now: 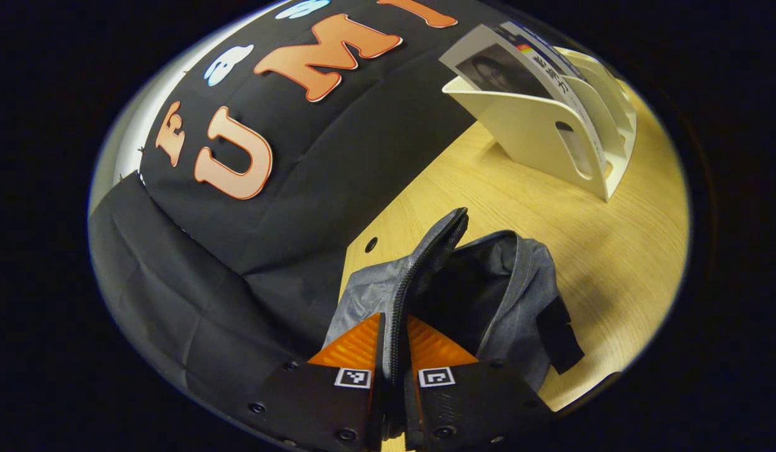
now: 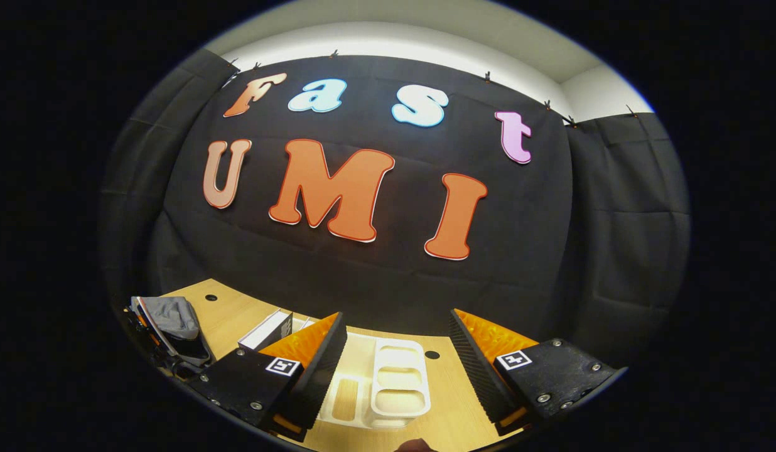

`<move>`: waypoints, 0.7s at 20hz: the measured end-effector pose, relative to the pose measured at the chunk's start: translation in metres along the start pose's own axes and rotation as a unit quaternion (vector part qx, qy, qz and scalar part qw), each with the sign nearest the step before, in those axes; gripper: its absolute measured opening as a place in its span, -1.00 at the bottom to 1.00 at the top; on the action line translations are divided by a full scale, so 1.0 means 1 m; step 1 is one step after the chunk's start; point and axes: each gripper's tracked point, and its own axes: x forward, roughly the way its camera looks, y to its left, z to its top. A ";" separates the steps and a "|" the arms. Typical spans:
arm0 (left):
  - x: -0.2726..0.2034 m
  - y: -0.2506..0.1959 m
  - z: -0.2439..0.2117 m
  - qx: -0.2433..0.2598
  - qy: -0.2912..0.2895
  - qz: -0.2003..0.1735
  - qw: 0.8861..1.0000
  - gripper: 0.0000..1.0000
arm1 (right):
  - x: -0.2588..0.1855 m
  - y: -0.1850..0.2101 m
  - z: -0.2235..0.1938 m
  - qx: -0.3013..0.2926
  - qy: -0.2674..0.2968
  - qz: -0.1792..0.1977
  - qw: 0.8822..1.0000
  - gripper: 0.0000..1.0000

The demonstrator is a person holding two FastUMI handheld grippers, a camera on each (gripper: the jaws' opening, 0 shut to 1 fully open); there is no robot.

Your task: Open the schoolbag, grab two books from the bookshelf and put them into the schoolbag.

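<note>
Grey schoolbag (image 1: 488,282) sits on the wooden table (image 1: 614,251), its zipper edge (image 1: 419,276) pinched between the closed left gripper (image 1: 394,351), mouth held open. Right gripper (image 2: 397,348) hangs wide open and empty above the white bookshelf (image 2: 394,383); I judge it must next descend onto 1 book (image 2: 265,329).

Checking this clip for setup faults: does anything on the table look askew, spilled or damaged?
Nothing stands out. The schoolbag sags open and crumpled because the left gripper pinches its zipper edge. The books stand in the white bookshelf, which sits upright on the wooden table. The right gripper is open above the bookshelf.
</note>
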 end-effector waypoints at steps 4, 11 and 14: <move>-0.005 0.021 0.009 -0.053 -0.037 -0.068 0.996 -0.84 | -0.018 0.028 0.018 0.009 0.009 -0.055 0.998 0.95; 0.002 0.070 0.027 -0.119 -0.076 -0.183 0.973 -0.87 | -0.046 0.080 0.062 -0.009 -0.005 -0.112 0.994 0.94; -0.002 0.093 0.041 -0.136 -0.094 -0.226 0.960 -0.87 | -0.050 0.094 0.081 -0.018 -0.003 -0.125 0.992 0.94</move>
